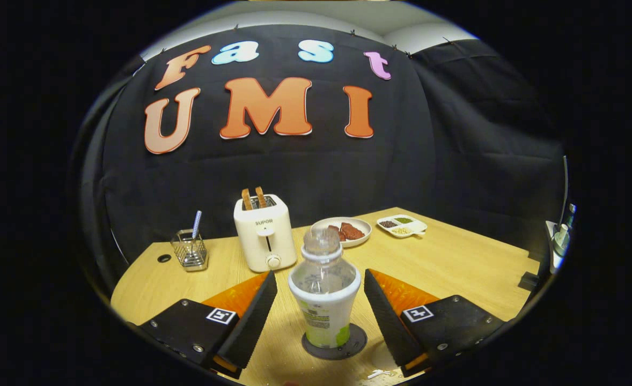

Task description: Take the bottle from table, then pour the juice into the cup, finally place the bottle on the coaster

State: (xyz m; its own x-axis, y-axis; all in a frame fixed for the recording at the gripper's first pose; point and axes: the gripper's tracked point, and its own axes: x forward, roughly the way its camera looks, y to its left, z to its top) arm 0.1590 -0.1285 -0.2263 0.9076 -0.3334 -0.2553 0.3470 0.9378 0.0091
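The bottle point(324, 292) stands upright on the dark round coaster point(335, 343), on the wooden bench point(455, 262). Its cap is on, its upper part is clear, and a white and green label wraps its lower part. The tongs point(320, 308) are spread wide, one finger on each side of the bottle, both apart from it; nothing is gripped. Beyond the bottle a white toaster point(265, 233) holds two slices of bread. To the toaster's left stands a wire holder point(189, 251) with a striped straw in it. Behind the bottle sits a plate point(343, 229) with dark red food, and further right a divided dish point(402, 224) of small portions.
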